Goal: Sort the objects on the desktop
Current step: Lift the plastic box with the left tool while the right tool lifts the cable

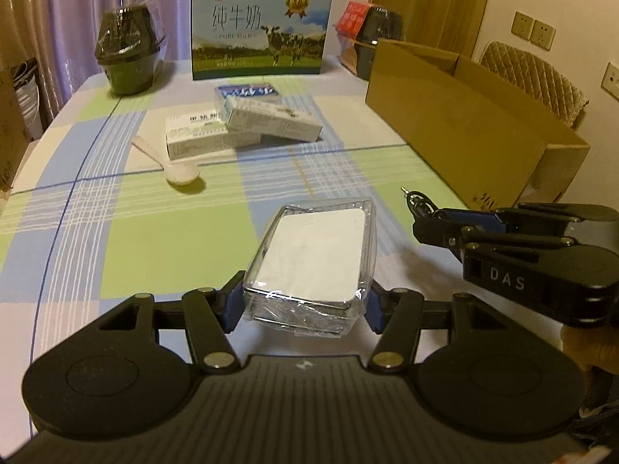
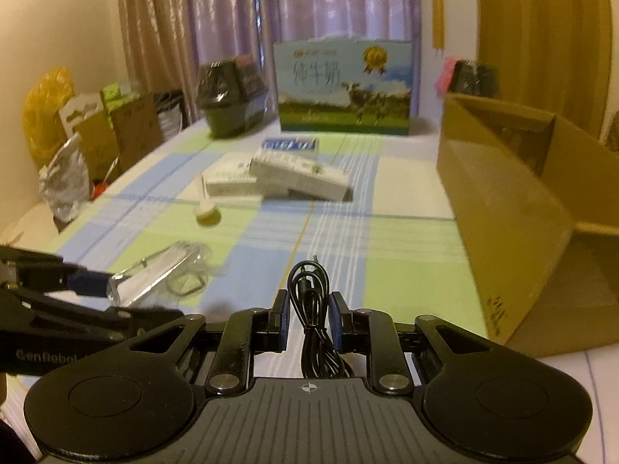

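My left gripper [image 1: 303,303] is shut on a plastic-wrapped white box [image 1: 313,255], held just above the checked tablecloth [image 1: 154,239]. In the right wrist view the same wrapped box [image 2: 154,274] shows at the left, at the tips of the left gripper [image 2: 93,286]. My right gripper [image 2: 309,323] is shut on a coiled black cable [image 2: 309,301]. From the left wrist camera the right gripper [image 1: 433,224] reaches in from the right with the black cable [image 1: 419,203] poking out of its tips. An open cardboard box [image 1: 464,123] lies on its side at the right.
Two white cartons [image 1: 240,127] and a small blue-and-white pack [image 1: 247,91] lie mid-table, with a white spoon [image 1: 170,164] beside them. A milk gift carton [image 1: 261,31] and a wrapped black container [image 1: 129,50] stand at the far edge. Bags and boxes [image 2: 89,131] crowd the left side.
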`<state>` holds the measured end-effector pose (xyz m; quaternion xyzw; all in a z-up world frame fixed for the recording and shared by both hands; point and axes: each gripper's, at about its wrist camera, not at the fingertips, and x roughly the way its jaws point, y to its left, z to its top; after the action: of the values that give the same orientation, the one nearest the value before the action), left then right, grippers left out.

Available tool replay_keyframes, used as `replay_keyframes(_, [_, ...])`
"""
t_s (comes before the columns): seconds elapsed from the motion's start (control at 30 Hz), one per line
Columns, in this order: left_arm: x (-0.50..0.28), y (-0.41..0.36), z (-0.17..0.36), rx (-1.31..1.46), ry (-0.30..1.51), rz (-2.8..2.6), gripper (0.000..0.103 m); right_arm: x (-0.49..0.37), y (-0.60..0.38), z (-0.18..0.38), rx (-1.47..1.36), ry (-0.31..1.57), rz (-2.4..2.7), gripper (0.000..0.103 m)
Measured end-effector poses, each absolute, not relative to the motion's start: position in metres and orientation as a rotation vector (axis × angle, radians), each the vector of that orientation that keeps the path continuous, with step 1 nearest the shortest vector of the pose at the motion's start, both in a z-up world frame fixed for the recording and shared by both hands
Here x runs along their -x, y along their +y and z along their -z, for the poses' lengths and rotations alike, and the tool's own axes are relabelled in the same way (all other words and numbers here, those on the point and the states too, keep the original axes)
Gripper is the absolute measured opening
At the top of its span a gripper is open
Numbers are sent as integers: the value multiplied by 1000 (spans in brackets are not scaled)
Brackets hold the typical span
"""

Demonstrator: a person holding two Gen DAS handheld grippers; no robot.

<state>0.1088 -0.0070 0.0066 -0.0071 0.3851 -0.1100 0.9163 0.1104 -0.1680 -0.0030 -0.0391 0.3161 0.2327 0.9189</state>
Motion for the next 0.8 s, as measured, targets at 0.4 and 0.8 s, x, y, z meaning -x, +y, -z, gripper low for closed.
replay_keyframes(0.4, [-83,-33,-39,44,747,199,55,-88,-201,-22,18,610,-445,18])
replay_keyframes(0.8, [-68,-45,-57,36,731,199,55,-74,-210,-34,-23,588,-452,18])
